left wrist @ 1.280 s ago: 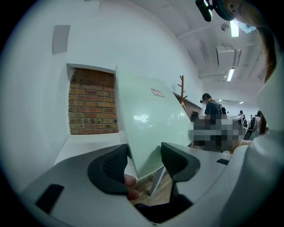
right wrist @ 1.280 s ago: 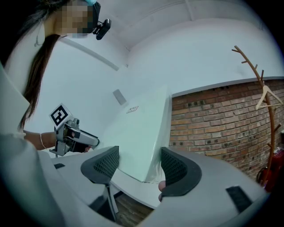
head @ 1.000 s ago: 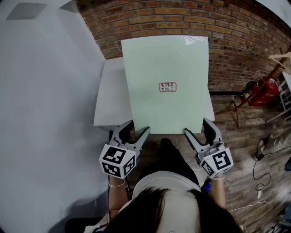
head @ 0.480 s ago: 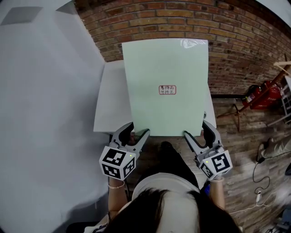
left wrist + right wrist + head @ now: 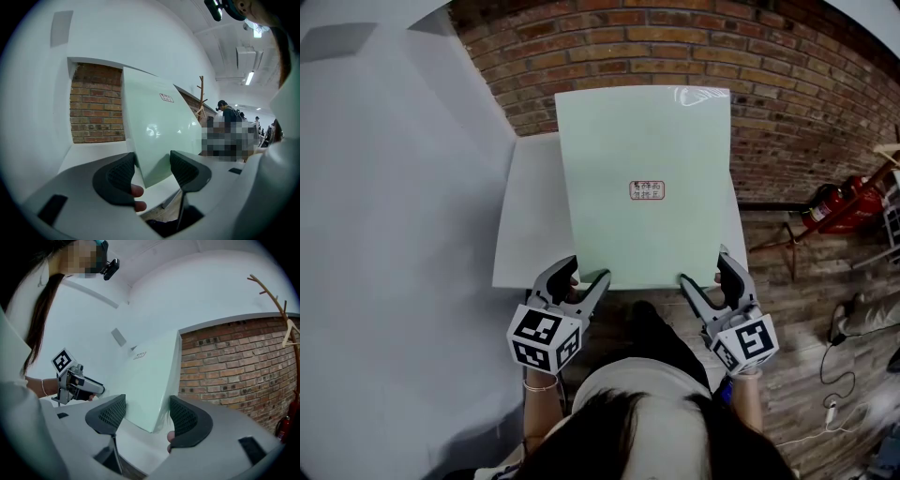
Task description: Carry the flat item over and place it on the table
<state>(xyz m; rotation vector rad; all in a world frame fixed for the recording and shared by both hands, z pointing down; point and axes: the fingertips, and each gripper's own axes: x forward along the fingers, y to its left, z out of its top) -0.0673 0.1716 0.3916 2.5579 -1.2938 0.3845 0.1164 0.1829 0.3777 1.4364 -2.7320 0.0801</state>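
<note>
A pale green flat panel [image 5: 642, 150] with a small red label hangs over the white table [image 5: 525, 216]. My left gripper [image 5: 586, 272] is at its near left corner and my right gripper [image 5: 705, 270] at its near right corner. In the left gripper view the panel [image 5: 150, 122] has its corner between the jaws of the left gripper [image 5: 152, 171], touching one pad, with a wide gap to the other. In the right gripper view the panel [image 5: 150, 380] sits likewise in the right gripper [image 5: 143, 416]. Both stand open. A person's fingertips show beside each jaw.
A brick wall [image 5: 675, 47] runs behind the table and a white wall [image 5: 394, 234] stands to the left. Red equipment [image 5: 844, 202] lies on the wooden floor at right. A wooden coat stand [image 5: 276, 301] rises by the bricks. People [image 5: 229, 117] stand far off.
The whole view has slid a little downward. The panel, table and both grippers keep the same places relative to each other.
</note>
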